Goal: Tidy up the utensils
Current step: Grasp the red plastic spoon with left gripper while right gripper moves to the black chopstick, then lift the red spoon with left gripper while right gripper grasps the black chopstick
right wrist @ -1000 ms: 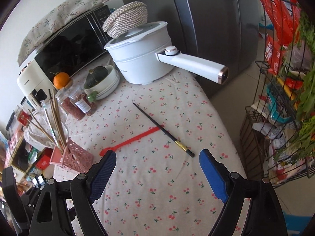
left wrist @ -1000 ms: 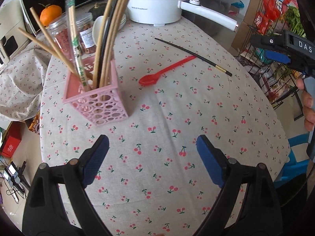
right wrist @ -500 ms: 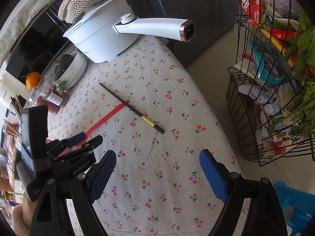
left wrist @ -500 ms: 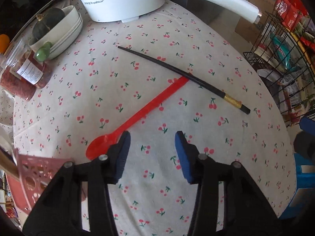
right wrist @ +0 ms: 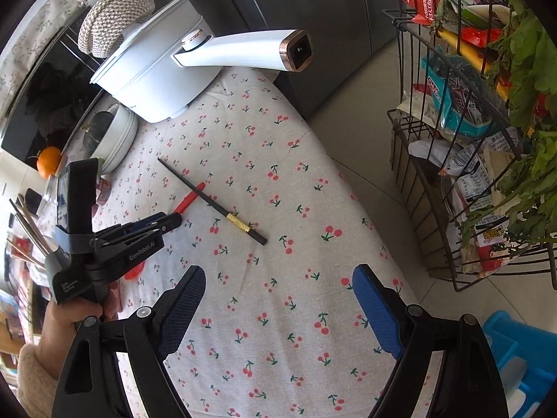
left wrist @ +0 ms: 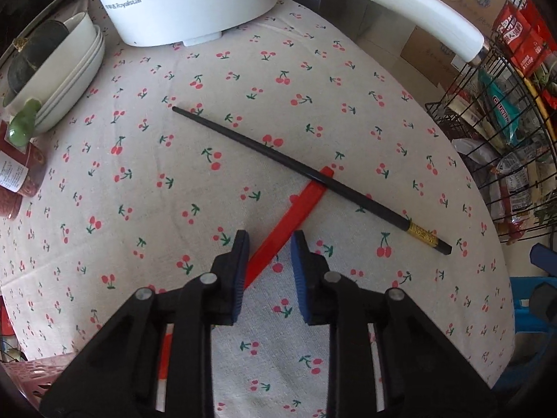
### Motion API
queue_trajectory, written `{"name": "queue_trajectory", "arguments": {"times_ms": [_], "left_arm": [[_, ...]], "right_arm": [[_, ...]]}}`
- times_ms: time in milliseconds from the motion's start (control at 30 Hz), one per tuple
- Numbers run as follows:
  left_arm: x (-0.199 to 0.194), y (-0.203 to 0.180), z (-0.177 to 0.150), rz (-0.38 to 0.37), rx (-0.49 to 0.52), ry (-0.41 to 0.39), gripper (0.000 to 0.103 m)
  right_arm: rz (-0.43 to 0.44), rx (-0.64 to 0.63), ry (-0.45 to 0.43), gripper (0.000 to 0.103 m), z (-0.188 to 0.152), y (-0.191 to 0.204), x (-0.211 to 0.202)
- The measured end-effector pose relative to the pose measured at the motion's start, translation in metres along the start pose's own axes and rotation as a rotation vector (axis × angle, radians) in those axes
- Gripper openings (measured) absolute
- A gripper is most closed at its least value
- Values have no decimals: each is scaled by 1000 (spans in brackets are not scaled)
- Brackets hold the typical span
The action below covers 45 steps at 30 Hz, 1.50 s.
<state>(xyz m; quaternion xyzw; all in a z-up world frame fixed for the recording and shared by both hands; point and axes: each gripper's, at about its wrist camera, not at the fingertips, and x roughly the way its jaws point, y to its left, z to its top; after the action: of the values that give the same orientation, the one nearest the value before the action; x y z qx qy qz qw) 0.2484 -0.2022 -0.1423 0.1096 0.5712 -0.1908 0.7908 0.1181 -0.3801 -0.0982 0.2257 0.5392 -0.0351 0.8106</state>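
Note:
A red plastic spoon (left wrist: 292, 214) lies on the cherry-print tablecloth (left wrist: 139, 174), its handle end under a black chopstick (left wrist: 299, 170) with a gold band. My left gripper (left wrist: 269, 245) is low over the spoon's handle, its jaws narrowed to a small gap with the handle passing between them, not clamped. In the right wrist view the left gripper (right wrist: 163, 221) sits at the spoon (right wrist: 188, 198) beside the chopstick (right wrist: 212, 202). My right gripper (right wrist: 278, 299) is wide open and empty above the cloth. The pink utensil basket (left wrist: 38, 372) shows at the lower left edge.
A white electric pot (left wrist: 188, 0) with a long handle (left wrist: 393, 10) stands at the back. Stacked white bowls (left wrist: 59, 69) and spice jars (left wrist: 17, 177) are at the left. A wire rack (right wrist: 480, 139) of groceries stands off the table's right edge.
My left gripper moved forward from the pink basket to the red spoon and narrowed its jaws around the handle. My right gripper stayed open and drifted right.

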Motion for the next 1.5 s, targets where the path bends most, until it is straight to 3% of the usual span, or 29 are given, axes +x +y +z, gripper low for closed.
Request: {"name": "queue_trajectory", "arguments": {"times_ms": [167,333,633,933,1133,1267,1500], "left_arm": [[-8,-4,-16,32,-34,31,13],[-19,-1,-33,16,-102,36,10],[-94,-5,-76,-32,-99,-149,10],[-185,12,-149,-74,-76,-363,10],[-215,59,-188,-75,-140,-499,10],[-218,81,-193,-133,-180,-507,10],[-230,107,-204,-131,-219,-554,10]], "right_arm": [[17,-11,2,88,-1,6,-1],[27,-14,-10,88,-3,8,-6],[34,-33,-28,87,-1,12,-10],[45,-226,-43,86,14,55,16],[-11,-328,-18,59,33,90,65],[-21,-401,-10,48,49,120,94],[-41,-420,-11,44,85,155,133]]}}
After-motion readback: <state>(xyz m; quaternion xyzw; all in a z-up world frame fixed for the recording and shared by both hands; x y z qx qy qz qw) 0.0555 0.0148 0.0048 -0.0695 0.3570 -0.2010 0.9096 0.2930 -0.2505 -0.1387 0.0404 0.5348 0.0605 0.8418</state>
